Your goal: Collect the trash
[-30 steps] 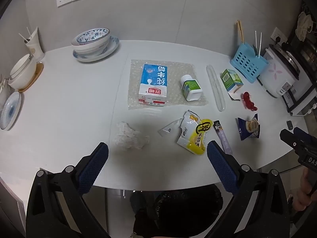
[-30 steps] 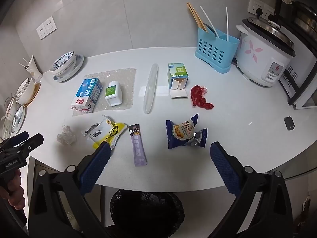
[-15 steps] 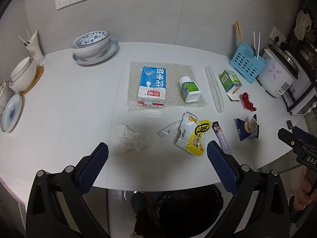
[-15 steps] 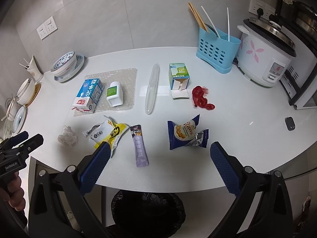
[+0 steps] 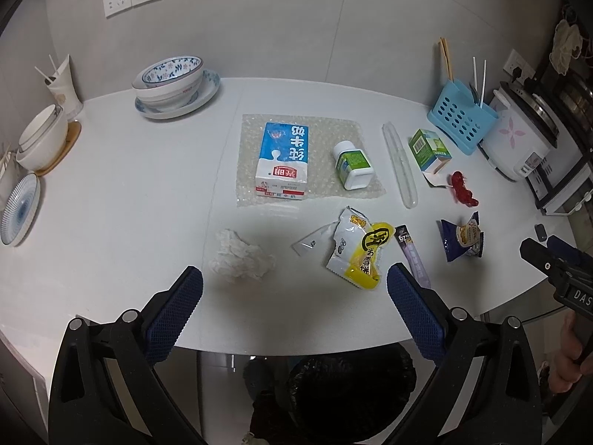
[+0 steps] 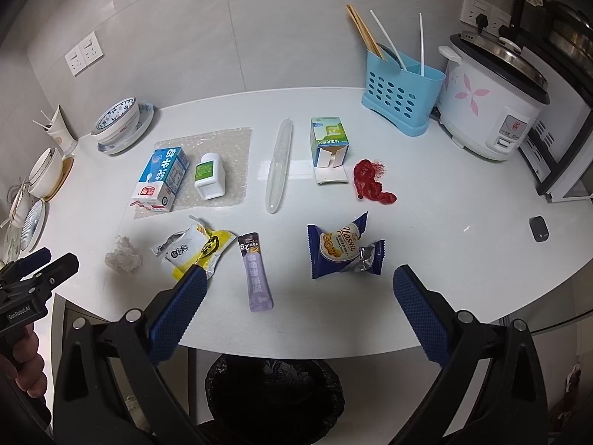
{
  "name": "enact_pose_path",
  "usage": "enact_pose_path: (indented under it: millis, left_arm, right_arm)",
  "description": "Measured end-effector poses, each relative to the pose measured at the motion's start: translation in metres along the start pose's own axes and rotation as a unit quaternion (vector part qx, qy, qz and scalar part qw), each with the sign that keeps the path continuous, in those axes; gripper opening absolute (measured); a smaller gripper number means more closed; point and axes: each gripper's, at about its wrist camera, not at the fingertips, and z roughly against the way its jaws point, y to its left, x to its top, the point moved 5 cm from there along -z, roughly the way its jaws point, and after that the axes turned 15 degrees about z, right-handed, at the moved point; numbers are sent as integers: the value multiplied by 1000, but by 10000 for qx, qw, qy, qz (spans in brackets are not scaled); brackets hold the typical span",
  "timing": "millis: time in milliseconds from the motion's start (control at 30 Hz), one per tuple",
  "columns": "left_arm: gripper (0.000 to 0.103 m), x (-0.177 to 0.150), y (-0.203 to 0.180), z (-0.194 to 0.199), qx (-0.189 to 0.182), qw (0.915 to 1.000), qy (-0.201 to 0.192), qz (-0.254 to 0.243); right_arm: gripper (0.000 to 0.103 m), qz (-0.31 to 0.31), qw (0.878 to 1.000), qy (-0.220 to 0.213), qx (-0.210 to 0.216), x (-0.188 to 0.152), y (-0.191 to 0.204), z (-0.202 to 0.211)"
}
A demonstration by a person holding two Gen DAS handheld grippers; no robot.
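Note:
Trash lies on the white table (image 5: 111,193): a crumpled tissue (image 5: 239,256), a yellow wrapper (image 5: 361,252), a purple sachet (image 6: 255,272), a blue snack wrapper (image 6: 343,248), a red net (image 6: 370,181), a green box (image 6: 330,141), a clear tube (image 6: 278,165), a milk carton (image 5: 283,159) and a white bottle (image 5: 352,163) on bubble wrap. My left gripper (image 5: 294,282) is open and empty at the front edge, near the tissue. My right gripper (image 6: 296,278) is open and empty before the sachet and blue wrapper. A black-lined bin (image 6: 274,393) stands below the edge.
Stacked bowls (image 5: 170,81) and plates (image 5: 20,207) sit at the left. A blue utensil basket (image 6: 402,92) and a rice cooker (image 6: 493,100) stand at the back right. A small dark object (image 6: 538,228) lies at the right edge.
Both grippers have moved slightly back from the table; the table items sit a little higher in both views. Nothing was taken hold of.

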Motion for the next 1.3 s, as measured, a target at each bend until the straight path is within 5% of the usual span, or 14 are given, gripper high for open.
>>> enact_pose_path:
  millis: [1300]
  left_arm:
    - [97,-5,-1,2,57,10000,3,-64]
  right_arm:
    - [96,-9,10000,36,18,-4,2,3]
